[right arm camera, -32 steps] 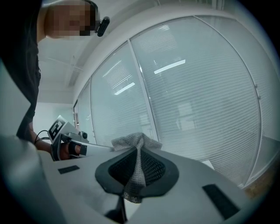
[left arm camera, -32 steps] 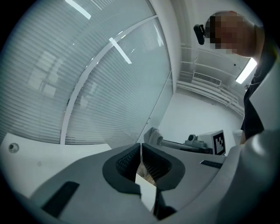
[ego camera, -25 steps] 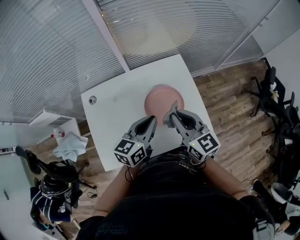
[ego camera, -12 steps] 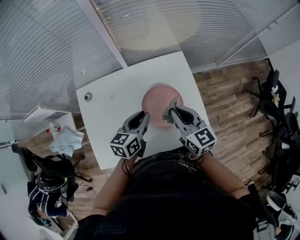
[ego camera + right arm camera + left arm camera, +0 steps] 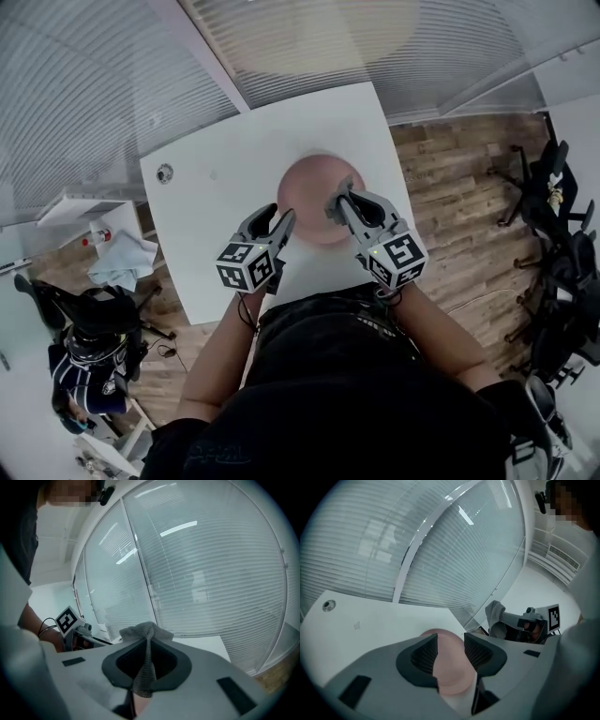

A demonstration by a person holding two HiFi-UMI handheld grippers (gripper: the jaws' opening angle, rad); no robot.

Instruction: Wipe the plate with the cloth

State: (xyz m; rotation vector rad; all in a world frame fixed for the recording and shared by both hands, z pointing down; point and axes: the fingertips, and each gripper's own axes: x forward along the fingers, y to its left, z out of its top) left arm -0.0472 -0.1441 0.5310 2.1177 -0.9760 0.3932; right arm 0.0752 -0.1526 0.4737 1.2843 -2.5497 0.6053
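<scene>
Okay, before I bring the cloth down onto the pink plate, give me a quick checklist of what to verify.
1. Grip: right gripper shut on the grey cloth, ok.
2. Placement: pink plate flat on the white table, ok.
3. Free hand: left gripper jaws have just been opening, nothing between them, ok.
4. Plate steadied: no gripper holds it, not ok.
5. Cloth touching plate: cannot tell.

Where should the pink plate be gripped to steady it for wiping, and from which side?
Probably its near-left rim, from the person's side: the plate lies flat on the table, so only its edge offers a pinch. The left gripper, jaws just opening with nothing between them, faces that rim.
</scene>
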